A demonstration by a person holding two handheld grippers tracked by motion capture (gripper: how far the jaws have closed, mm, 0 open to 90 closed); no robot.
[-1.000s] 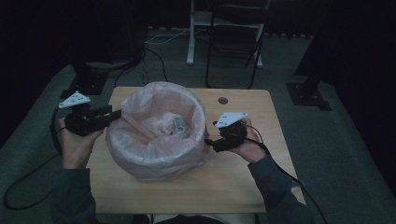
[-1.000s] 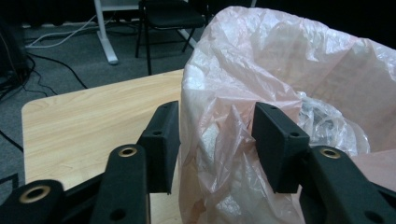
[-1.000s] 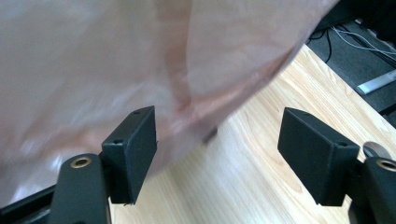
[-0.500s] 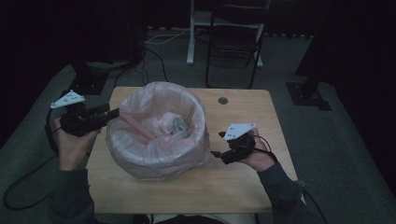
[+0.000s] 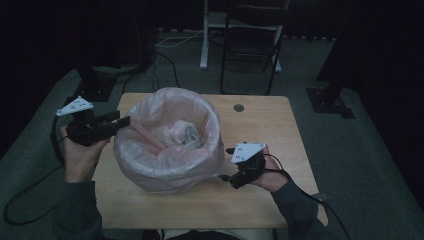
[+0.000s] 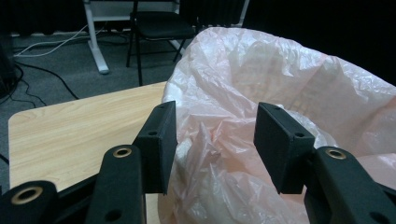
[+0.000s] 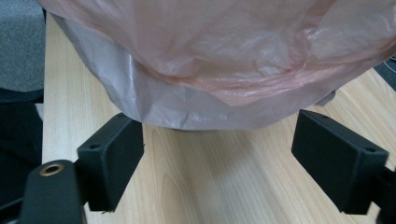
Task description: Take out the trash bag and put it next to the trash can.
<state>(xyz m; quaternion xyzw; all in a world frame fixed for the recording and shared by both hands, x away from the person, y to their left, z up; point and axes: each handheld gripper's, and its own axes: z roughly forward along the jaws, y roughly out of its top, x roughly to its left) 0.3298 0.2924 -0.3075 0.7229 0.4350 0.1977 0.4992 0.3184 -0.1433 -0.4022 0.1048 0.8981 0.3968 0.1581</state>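
A round bin lined with a pink plastic bag point(image 5: 167, 150) stands mid-table, with crumpled clear litter point(image 5: 189, 132) inside. My left gripper point(image 5: 124, 121) is at the bin's left rim. In the left gripper view it point(image 6: 215, 140) is open, loose bag film point(image 6: 280, 74) lying between the pads, which do not press on it. My right gripper point(image 5: 225, 163) sits low at the bin's right side, pointing at it. Its jaws have just been opening and stand open point(image 7: 217, 158) with only bare tabletop between them. The bag's lower hem point(image 7: 224, 93) hangs just ahead of them.
The wooden table point(image 5: 260, 125) has bare room to the right of and in front of the bin, and a small round hole point(image 5: 238, 107) near its far edge. Behind it are a black chair point(image 5: 252, 45), a white desk leg point(image 5: 204, 40) and floor cables point(image 5: 165, 50).
My right gripper has drawn back from the bin's right rim, moving down and toward the near right of the table, and its jaws have spread. The left gripper has stayed at the left rim.
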